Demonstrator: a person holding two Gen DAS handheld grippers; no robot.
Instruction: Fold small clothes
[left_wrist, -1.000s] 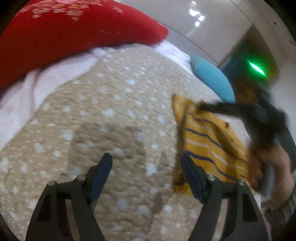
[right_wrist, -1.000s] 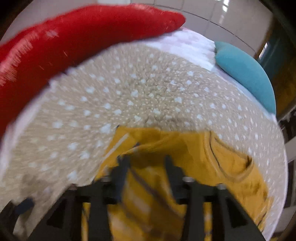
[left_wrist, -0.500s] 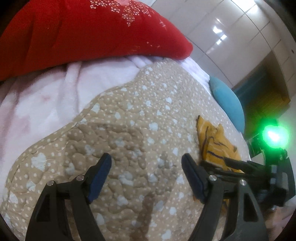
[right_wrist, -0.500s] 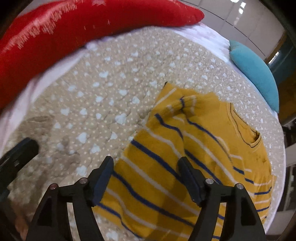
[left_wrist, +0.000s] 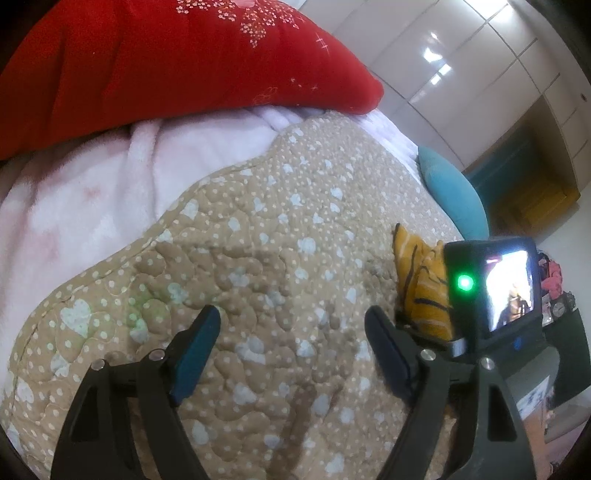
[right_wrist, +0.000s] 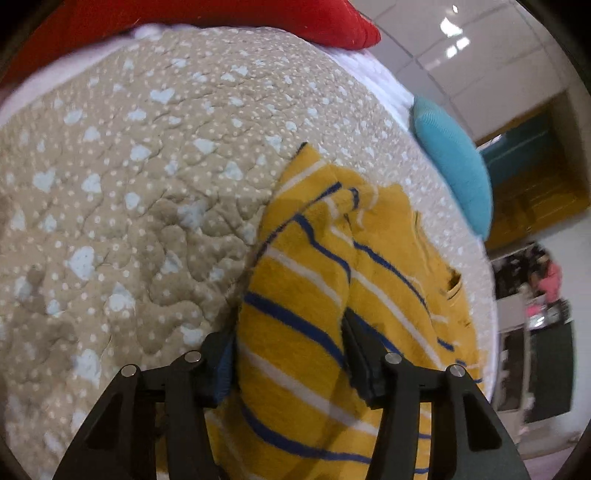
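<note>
A small yellow shirt with blue and white stripes (right_wrist: 332, 280) lies partly folded on the beige quilt (right_wrist: 129, 184), at the right of the bed. My right gripper (right_wrist: 288, 350) stands open with a raised fold of the shirt between its fingers. In the left wrist view the shirt (left_wrist: 421, 291) shows at the right, partly hidden by the right gripper's camera body (left_wrist: 491, 291) with its green light. My left gripper (left_wrist: 291, 347) is open and empty, low over the quilt (left_wrist: 258, 258), left of the shirt.
A large red pillow (left_wrist: 166, 62) and a white-pink fleece blanket (left_wrist: 92, 184) lie at the far left of the bed. A teal cushion (right_wrist: 454, 162) sits at the far right edge. The bed edge drops off to the right, with furniture beyond.
My right gripper has moved down and forward onto the shirt, and a fold now sits between its fingers. The left gripper has tilted up slightly and stays open.
</note>
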